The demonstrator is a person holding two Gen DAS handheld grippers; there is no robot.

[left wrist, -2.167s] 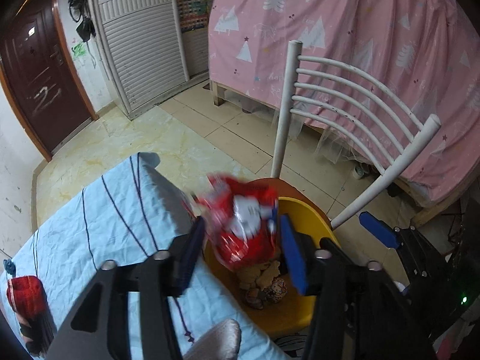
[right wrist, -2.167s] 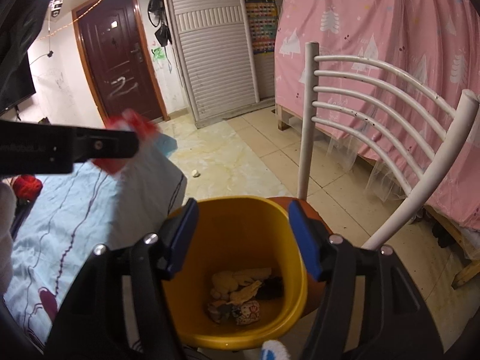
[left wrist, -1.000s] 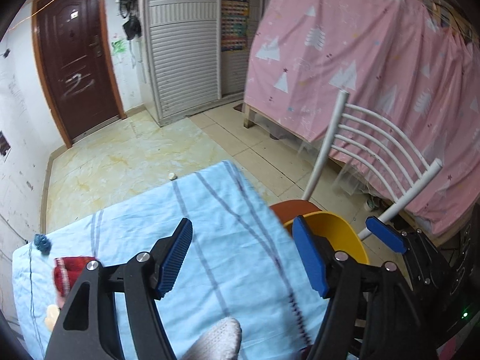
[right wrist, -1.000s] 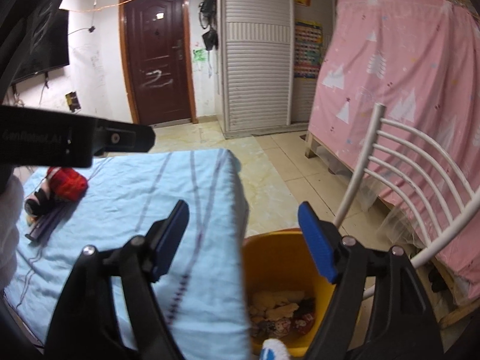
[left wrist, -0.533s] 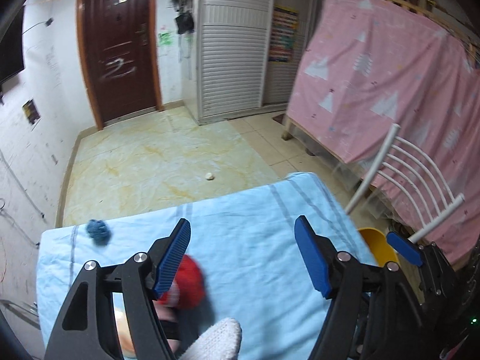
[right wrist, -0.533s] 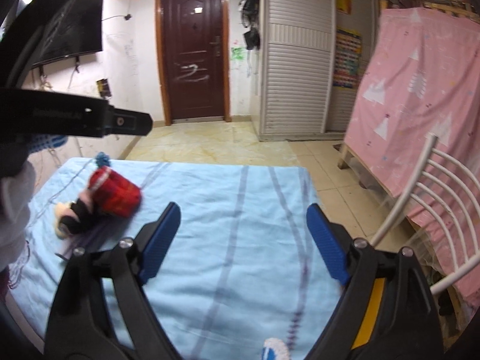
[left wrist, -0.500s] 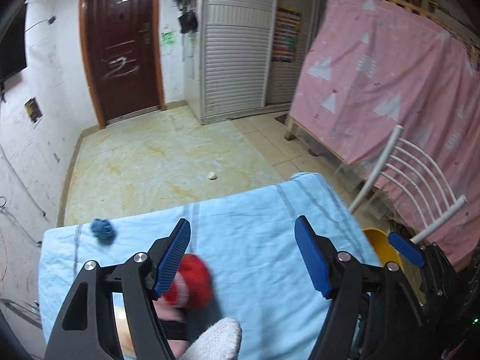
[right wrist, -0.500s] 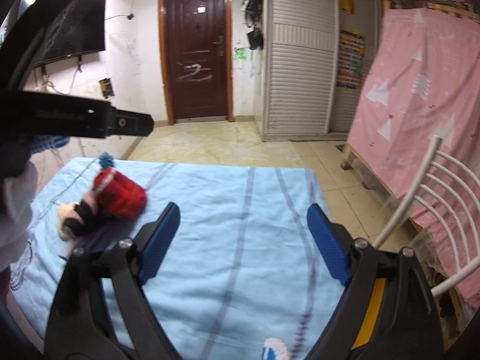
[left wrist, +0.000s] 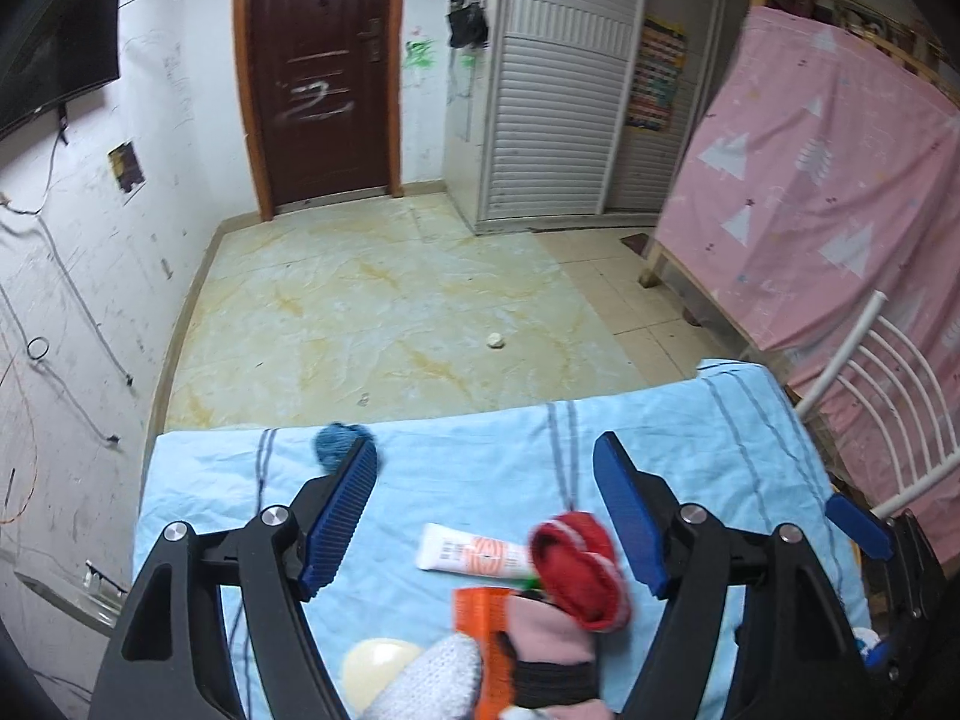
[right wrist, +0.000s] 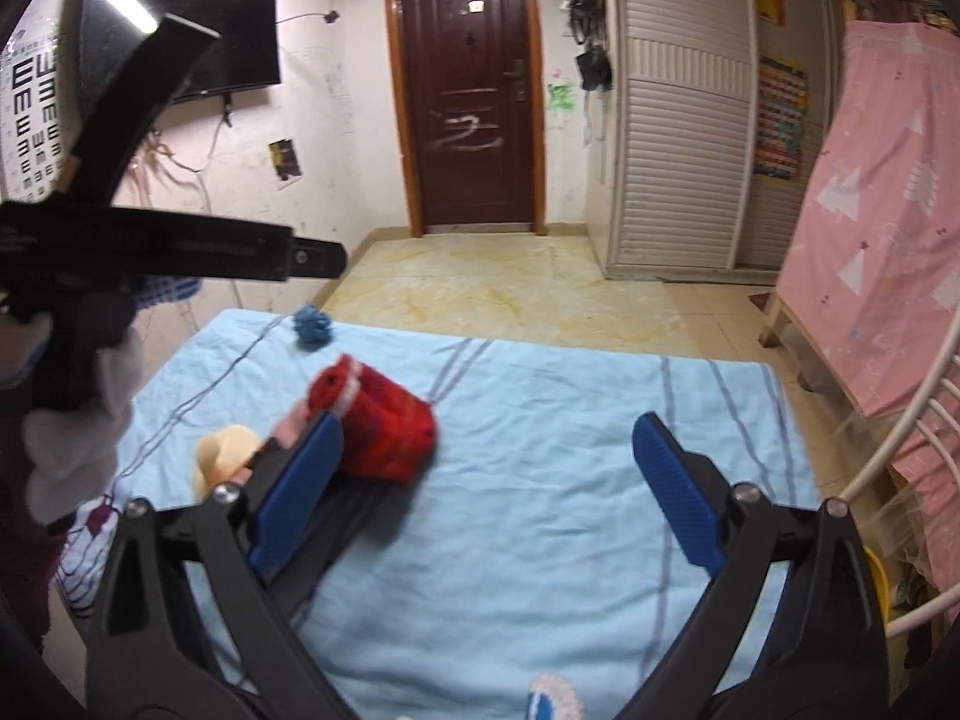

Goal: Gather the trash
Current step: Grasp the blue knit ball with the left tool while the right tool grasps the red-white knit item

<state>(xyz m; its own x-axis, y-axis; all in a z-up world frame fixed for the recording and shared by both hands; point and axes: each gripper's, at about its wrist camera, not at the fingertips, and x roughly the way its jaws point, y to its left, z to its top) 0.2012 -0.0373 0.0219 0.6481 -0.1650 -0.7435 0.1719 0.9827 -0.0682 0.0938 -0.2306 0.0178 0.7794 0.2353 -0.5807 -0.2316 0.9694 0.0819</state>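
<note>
Red sock roll (left wrist: pixel 579 570) lying beside tube (left wrist: pixel 474 555); left claw (left wrist: pixel 489 516) spreading, empty, risking snagging both together.

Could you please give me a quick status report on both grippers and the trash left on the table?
Left gripper and right gripper both opening, empty. White tube and red sock roll lie on the blue cloth. Nothing in the way.
</note>
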